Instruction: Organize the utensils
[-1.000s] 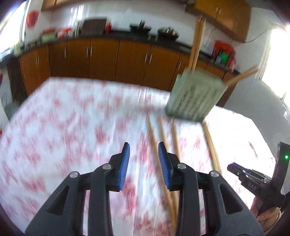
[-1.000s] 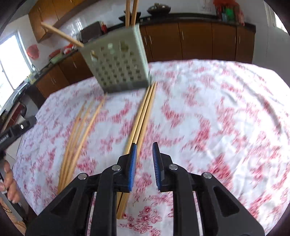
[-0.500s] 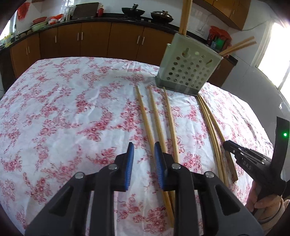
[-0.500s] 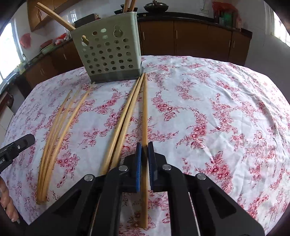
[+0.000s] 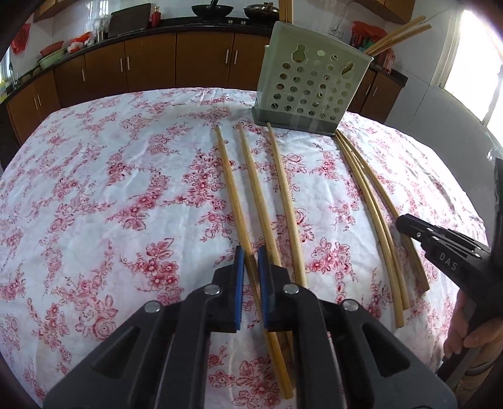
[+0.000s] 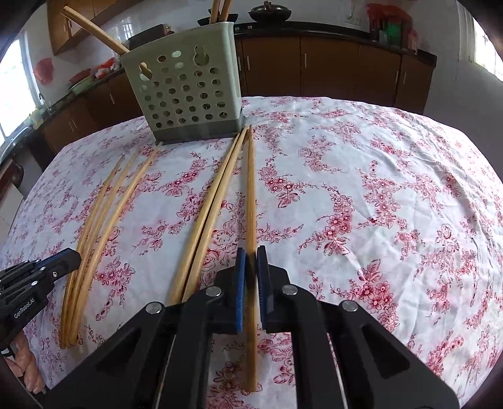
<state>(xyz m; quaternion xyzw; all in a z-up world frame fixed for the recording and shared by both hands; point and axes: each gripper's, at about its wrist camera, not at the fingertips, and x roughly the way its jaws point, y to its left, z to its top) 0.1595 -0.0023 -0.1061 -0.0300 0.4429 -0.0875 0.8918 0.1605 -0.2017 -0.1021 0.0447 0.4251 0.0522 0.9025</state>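
left gripper (image 5: 250, 270): jaws narrow around leftmost chopstick (image 5: 231, 188), contact unclear | right gripper (image 6: 250, 270): jaws clamp rightmost chopstick (image 6: 250, 195) | both chopsticks lie on floral tablecloth (image 6: 377, 188) before perforated utensil holder (image 6: 185, 91)

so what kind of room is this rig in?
Most likely a home kitchen. Brown cabinets run under a dark countertop carrying a wok, and the table's floral tablecloth holds loose chopsticks beside a perforated utensil holder.
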